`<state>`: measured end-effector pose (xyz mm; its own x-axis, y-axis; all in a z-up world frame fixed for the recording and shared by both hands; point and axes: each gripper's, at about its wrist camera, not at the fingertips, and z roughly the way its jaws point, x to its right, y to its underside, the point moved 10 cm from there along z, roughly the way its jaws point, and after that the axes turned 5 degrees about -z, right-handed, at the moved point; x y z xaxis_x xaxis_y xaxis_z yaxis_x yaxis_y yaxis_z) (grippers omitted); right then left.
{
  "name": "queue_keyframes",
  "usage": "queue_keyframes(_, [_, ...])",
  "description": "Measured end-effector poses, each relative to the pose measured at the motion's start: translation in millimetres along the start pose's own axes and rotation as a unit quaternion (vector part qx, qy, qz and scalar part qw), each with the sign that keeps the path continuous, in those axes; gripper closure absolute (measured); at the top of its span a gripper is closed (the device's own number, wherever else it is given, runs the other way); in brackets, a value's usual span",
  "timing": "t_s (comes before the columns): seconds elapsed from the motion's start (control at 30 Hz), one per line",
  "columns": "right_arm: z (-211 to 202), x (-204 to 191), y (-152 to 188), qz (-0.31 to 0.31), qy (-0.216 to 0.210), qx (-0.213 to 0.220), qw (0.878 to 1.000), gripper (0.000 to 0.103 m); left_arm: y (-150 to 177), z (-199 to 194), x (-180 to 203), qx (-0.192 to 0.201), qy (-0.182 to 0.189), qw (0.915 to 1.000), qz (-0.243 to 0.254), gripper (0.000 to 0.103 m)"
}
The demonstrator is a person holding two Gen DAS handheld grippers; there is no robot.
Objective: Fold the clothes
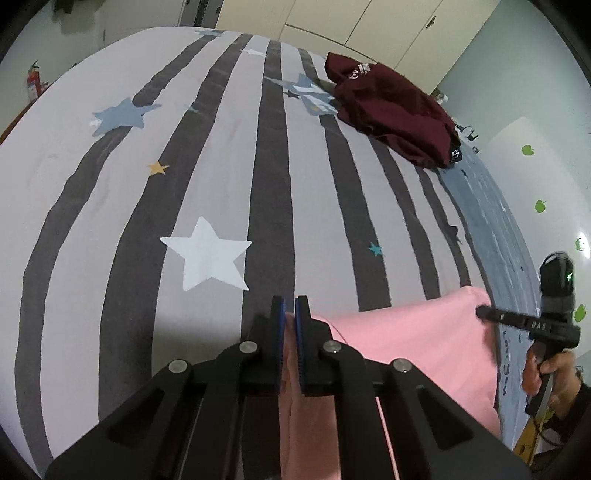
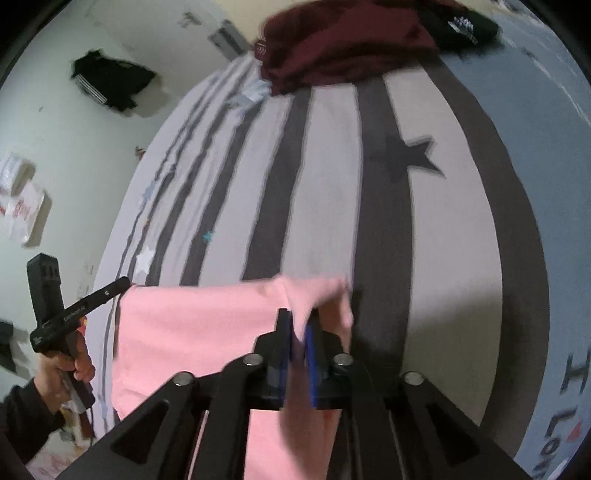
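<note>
Pale walls [image 1: 546,92] and cream cupboard doors [image 1: 369,22] close in the room behind a bed [image 1: 229,155] that fills most of both views. Its cover is striped light grey and dark grey, scattered with stars, with a blue-grey band along the right edge.

At the far end of the bed lies a crumpled maroon garment [image 1: 391,110], with a black garment [image 2: 465,22] touching it on the side toward the blue-grey band. Another black garment [image 2: 110,83] hangs on the wall beyond the bed's left side.

Near the cameras, a pink cloth [image 1: 417,347] is stretched between the two grippers, lifted above the cover; whether its lower part touches the bed cannot be told. The left gripper [image 1: 290,314] has its fingers [image 1: 277,332] clenched on the cloth's left corner, pink fabric running down between the blue pads. The right gripper [image 2: 300,328] has its fingers [image 2: 284,347] closed on the cloth's right corner, where a loose flap sticks up above the tips; this corner is blurred.

Each wrist view shows the other gripper from the side, with a hand [image 1: 546,373] in a dark sleeve [image 2: 22,417] around its handle.

A red fire extinguisher [image 1: 34,83] stands at the far left wall. Small green stickers [image 1: 528,149] dot the right wall.
</note>
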<state>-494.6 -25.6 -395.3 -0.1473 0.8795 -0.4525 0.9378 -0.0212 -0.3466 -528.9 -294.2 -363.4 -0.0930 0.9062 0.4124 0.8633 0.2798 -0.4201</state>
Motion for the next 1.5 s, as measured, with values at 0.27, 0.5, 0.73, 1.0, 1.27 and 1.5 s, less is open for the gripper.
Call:
queue_keyframes(0.27, [-25.6,7.6,62.9,-0.023,-0.008,-0.005,1.000,0.070,46.3,-38.2,0.2,-0.005,0.002,0.9999,0.016,0.070])
queue_keyframes(0.5, [-33.2,-4.0,119.5,-0.040,-0.024,-0.033,0.998,0.070,70.3,-22.3,16.4,-0.030,-0.010,0.9955,0.089,0.094])
queue_keyframes(0.73, [-43.9,-21.9,141.8,-0.042,-0.036,-0.039,0.998,0.091,51.0,-17.5,9.5,-0.035,-0.015,0.9956,0.085,0.098])
queue_keyframes(1.0, [-37.7,-20.6,165.3,-0.045,-0.008,-0.058,0.997,0.096,56.5,-8.6,7.5,-0.049,-0.034,0.9922,0.109,0.097])
queue_keyframes(1.27, [-38.0,-16.7,169.6,-0.046,0.001,-0.058,0.997,0.096,56.0,-10.0,3.5,-0.031,-0.028,0.9946,0.095,0.093])
queue_keyframes(1.5, [-46.5,-9.9,166.4,-0.037,0.000,-0.048,0.998,0.093,53.0,-13.7,2.6,-0.040,-0.016,0.9965,0.072,0.092])
